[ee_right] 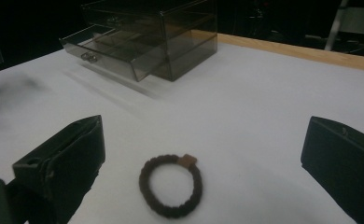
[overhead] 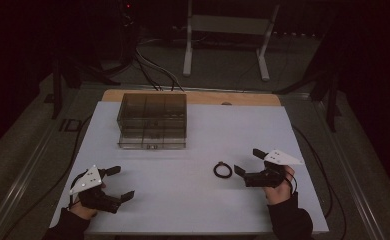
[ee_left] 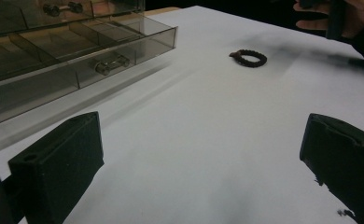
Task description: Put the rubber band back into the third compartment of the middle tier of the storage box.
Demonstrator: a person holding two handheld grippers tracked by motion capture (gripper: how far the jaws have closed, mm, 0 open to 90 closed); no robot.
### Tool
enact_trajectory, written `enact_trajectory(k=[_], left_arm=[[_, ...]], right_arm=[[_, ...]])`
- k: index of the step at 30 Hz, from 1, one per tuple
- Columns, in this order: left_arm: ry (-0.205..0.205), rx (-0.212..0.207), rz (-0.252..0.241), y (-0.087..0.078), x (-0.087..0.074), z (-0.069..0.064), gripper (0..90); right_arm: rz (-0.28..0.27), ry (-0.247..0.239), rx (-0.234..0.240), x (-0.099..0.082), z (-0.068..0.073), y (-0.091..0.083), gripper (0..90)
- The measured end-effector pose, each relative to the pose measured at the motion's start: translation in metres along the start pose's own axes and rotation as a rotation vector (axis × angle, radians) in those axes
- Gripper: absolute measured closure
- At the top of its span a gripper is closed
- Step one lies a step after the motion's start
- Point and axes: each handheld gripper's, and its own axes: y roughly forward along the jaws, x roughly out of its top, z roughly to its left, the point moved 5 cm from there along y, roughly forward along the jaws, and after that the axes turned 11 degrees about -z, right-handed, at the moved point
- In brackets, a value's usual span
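Our right gripper (ee_right: 203,168) stands wide open and empty, the brown hair tie (ee_right: 171,185) low in the frame between its jaws. We judge this the approach; next, lower and close, probably bound for the open drawer (ee_right: 106,50) upper left.

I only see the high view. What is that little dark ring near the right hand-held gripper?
Observer: In the right gripper view, the ring is a brown, bumpy band with one small lighter brown piece on it.
Operator: Is it being held?
Observer: No. The right hand-held gripper has its jaws wide open. The ring lies flat on the table ahead of them and touches neither.
Operator: Is the see-through box open?
Observer: Yes. The left gripper view shows its bottom drawer pulled out. It is split into compartments and has a metal handle on the front.
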Motion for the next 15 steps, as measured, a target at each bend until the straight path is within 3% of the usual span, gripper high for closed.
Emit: enact_trajectory(k=[2,9,15], left_arm=[[0.001,0.001,-0.002,0.000,0.000,0.000,0.2],[0.002,-0.001,-0.002,0.000,0.001,-0.001,0.2],[0.001,-0.002,-0.005,0.000,0.001,-0.001,0.2]], right_arm=[[0.018,0.005,0.005,0.001,0.000,0.005,0.0],[0.095,-0.003,-0.051,-0.002,-0.001,0.023,0.0],[0.152,0.012,-0.047,-0.005,0.003,0.034,0.0]])
